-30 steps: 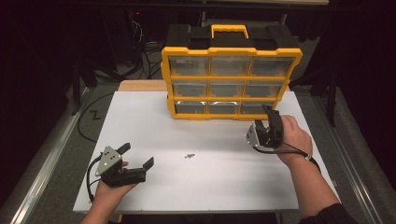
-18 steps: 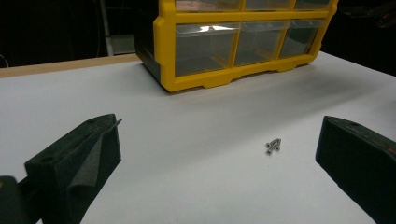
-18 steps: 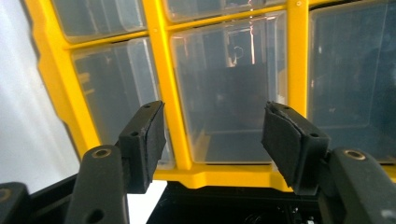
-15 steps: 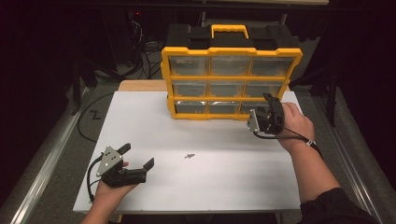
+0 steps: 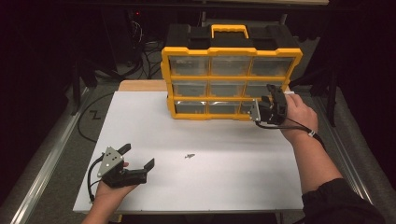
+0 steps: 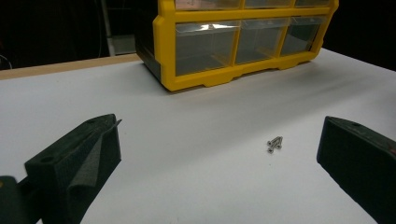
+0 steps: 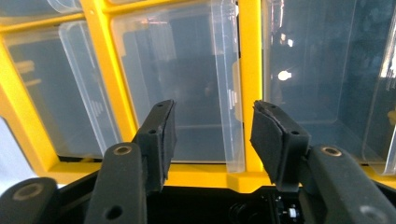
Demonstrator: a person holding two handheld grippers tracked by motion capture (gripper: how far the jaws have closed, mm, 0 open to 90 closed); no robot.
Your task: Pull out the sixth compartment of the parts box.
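Yellow drawer cabinet [image 5: 231,81] faces the right hand-held gripper [image 7: 212,135], jaws closing, nothing between; left hand-held gripper [image 5: 138,156] spread

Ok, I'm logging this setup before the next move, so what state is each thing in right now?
Drawer organiser: upright at the table's far edge, clear drawers pushed in.
Screws: lying loose in a small cluster on the white table.
Left gripper: jaws wide open, nothing between them, low over the table.
Right gripper: jaws part open and just closing, nothing pressed between them, facing the organiser's lower right drawers.
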